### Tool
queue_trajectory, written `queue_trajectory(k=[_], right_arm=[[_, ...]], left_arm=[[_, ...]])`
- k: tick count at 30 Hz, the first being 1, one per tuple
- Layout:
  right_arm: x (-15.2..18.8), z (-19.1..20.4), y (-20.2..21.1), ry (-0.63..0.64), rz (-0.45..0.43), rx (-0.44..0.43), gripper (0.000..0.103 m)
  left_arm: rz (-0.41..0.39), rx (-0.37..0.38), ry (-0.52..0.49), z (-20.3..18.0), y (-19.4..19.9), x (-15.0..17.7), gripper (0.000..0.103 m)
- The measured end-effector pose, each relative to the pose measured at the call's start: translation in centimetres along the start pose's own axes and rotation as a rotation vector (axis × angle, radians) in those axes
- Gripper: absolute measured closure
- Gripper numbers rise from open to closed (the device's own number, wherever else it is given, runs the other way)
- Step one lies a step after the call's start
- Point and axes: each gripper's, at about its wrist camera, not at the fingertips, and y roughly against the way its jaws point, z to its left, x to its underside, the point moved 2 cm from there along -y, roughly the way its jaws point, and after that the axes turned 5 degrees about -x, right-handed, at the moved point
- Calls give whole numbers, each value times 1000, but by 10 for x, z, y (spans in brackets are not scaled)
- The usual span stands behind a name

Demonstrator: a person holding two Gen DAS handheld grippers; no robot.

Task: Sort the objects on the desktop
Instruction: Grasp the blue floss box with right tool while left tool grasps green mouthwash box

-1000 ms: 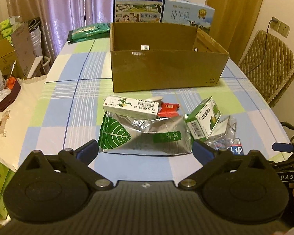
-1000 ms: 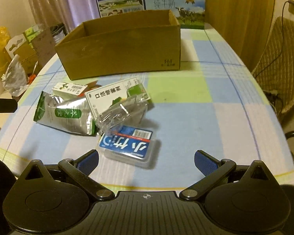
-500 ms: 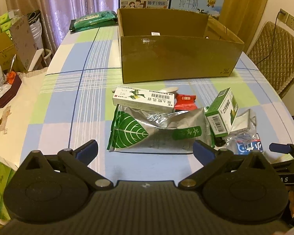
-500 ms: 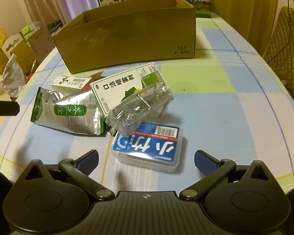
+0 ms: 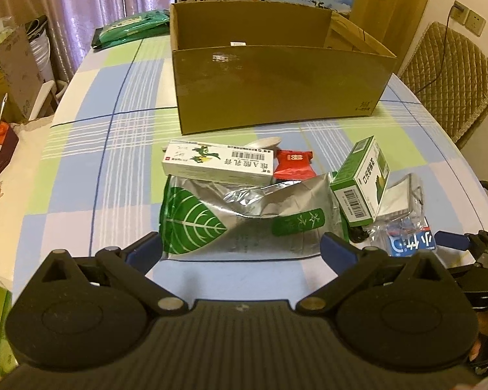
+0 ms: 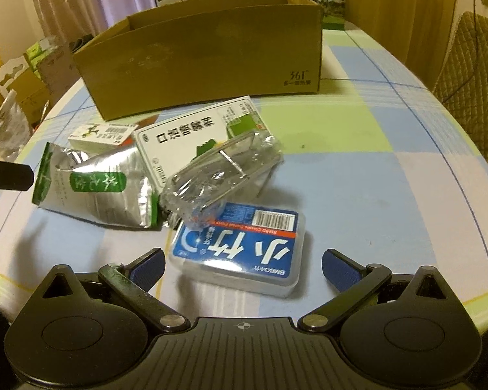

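Left gripper (image 5: 240, 248): spread wide, empty, aimed at foil pouch (image 5: 247, 217) lying at 12 o'clock, just ahead.
Right gripper (image 6: 242, 265): spread wide, empty, straddling blue-label case (image 6: 240, 248).
Cardboard box (image 6: 208, 55): open-topped, at 12 o'clock beyond the pile; presumably the sorting target.
Risk, pouch: slick crumpled foil, likely to slip or drag white carton (image 5: 218, 162) resting on its far edge.
Risk, case: clear wrapper (image 6: 218, 175) overlaps its 11 o'clock corner; may snag and tip green box (image 5: 361, 182).
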Motion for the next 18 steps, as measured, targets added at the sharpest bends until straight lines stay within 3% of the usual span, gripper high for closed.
queue_trajectory(k=[8,12,18], right_arm=[[-3,10,-11,48,-10,14,3],[-2,11,-17,61,2,39,14],[-2,3,-12,71,7,45,15]], left_arm=[[13,19,9,-3,-10,-2,2],[9,26,-3,-6,-10,-5,2],[10,44,-36,-16,-12,-5,2]])
